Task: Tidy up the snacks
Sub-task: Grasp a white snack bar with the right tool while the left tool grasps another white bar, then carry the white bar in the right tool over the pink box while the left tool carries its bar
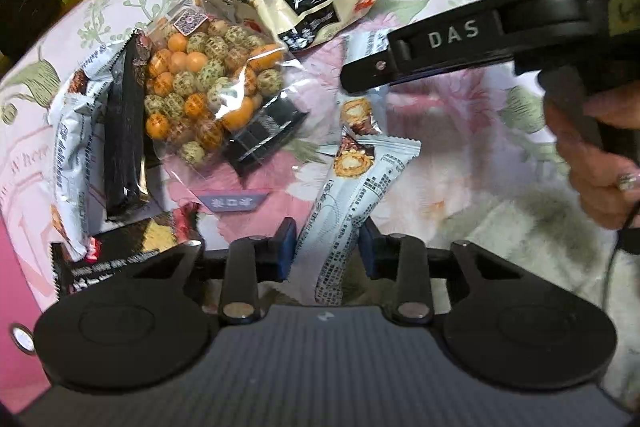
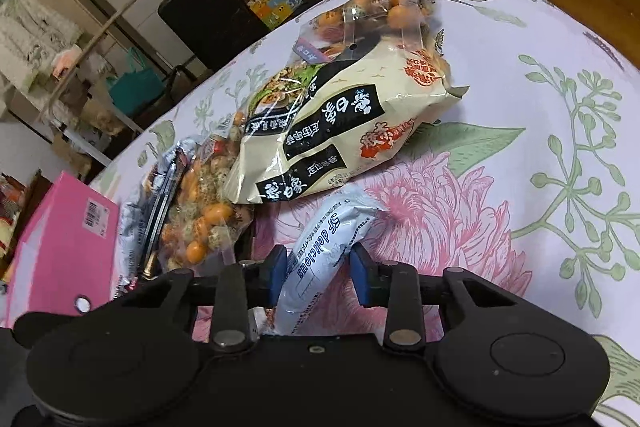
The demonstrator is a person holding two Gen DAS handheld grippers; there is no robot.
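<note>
We've got the flowered bed (image 2: pixel 520 99) under the cream noodle bag (image 2: pixel 352 123), and just below that bag each hand-held gripper, left (image 1: pixel 327 249) and right (image 2: pixel 318 269), is clamped on a white bar wrapper (image 1: pixel 352 203) (image 2: pixel 332 243), so let's lift both slowly and level.

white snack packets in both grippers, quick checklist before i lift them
1. Left gripper shut on a white snack packet: ok.
2. Right gripper shut on the other white packet: ok.
3. Left packet clear of the clear bag of coated nuts: ok.
4. Right packet's far end clear of the cream noodle bag: cannot tell, they meet in the right wrist view.
5. Pink box open to take them: cannot tell.
</note>
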